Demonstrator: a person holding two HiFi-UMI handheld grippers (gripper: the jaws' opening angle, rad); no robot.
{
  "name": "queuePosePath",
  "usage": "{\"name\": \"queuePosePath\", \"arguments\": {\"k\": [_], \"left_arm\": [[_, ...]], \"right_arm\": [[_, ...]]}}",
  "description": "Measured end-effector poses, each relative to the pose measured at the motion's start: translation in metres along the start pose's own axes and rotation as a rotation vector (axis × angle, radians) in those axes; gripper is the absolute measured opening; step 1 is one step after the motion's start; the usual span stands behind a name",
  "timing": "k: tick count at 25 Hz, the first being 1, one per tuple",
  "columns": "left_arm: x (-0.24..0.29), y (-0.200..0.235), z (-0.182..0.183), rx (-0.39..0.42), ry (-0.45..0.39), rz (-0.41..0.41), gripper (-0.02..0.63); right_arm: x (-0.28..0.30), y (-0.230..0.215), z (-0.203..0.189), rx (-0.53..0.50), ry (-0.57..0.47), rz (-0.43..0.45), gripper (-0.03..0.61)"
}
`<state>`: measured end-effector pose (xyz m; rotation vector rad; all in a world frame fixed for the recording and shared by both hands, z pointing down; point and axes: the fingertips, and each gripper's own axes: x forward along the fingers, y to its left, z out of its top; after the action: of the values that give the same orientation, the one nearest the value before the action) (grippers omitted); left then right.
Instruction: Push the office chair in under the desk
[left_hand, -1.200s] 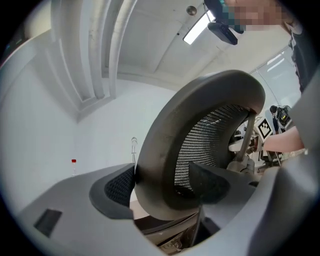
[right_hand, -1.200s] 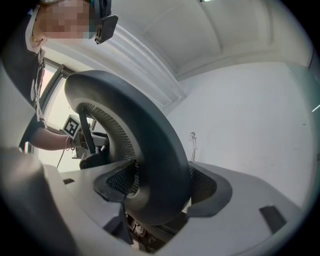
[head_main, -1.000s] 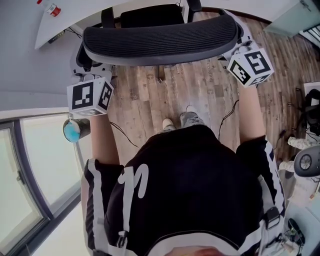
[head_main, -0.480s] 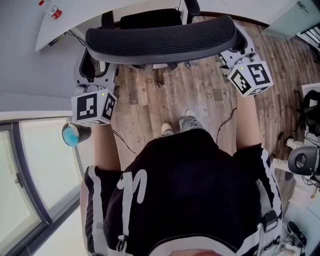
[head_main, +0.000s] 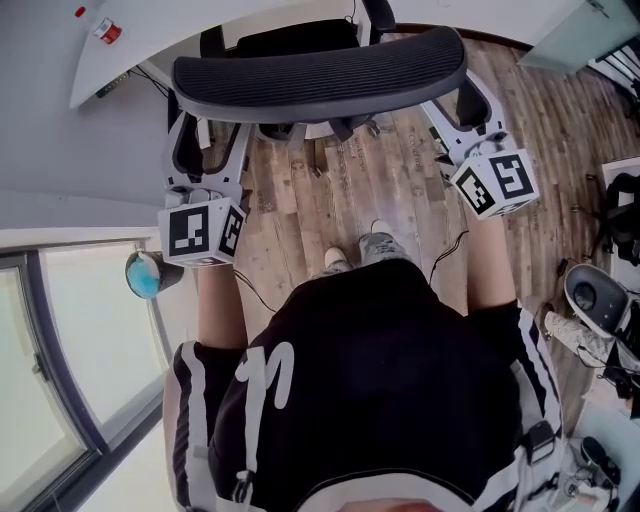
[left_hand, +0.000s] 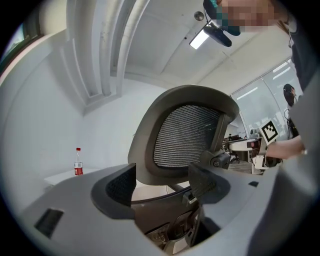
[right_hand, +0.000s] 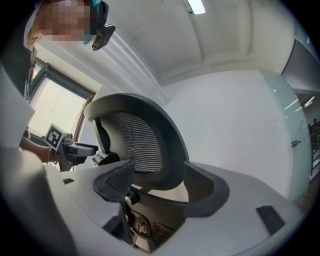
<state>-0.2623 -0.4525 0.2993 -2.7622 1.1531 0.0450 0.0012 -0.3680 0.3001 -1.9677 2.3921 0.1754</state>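
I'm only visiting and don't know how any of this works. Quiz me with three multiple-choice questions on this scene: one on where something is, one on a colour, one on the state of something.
1. Where does the red-labelled bottle stand?
A) on the white desk
B) on the chair's seat
C) between a tool's jaws

2. What colour is the chair backrest?
A) red
B) dark grey
C) yellow

3. How do the jaws of the left tool stand?
A) shut on the bottle
B) apart, gripping nothing
C) shut on a cable

Answers:
1 A: both the head view and the left gripper view show it on the desk top.
2 B: its ribbed mesh and frame are dark grey in every view.
3 B: the left gripper view shows a wide gap, with the backrest beyond it.
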Motion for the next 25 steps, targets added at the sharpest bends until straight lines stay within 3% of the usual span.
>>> {"name": "queuePosePath", "arguments": {"k": [10, 18, 23, 25], "left_arm": [[-0.014, -0.020, -0.015, 0.006, 0.029, -0.036, 0.327], [-0.022, -0.031, -0.027, -0.014, 0.043, -0.039, 0.279], [-0.030, -0.035, -0.034, -0.031, 0.057, -0.031, 0.259], [-0.033, -0.038, -0.036, -0.034, 0.061, -0.035, 0.256]], "right_arm": [[-0.014, 0.037, -0.014, 0.013, 0.008, 0.044, 0.314], [-0.021, 0.056, -0.026, 0.039, 0.026, 0.072, 0.309], [-0.027, 0.063, -0.031, 0.059, 0.013, 0.048, 0.271], [-0.029, 0.067, -0.034, 0.059, 0.013, 0.039, 0.204]]}}
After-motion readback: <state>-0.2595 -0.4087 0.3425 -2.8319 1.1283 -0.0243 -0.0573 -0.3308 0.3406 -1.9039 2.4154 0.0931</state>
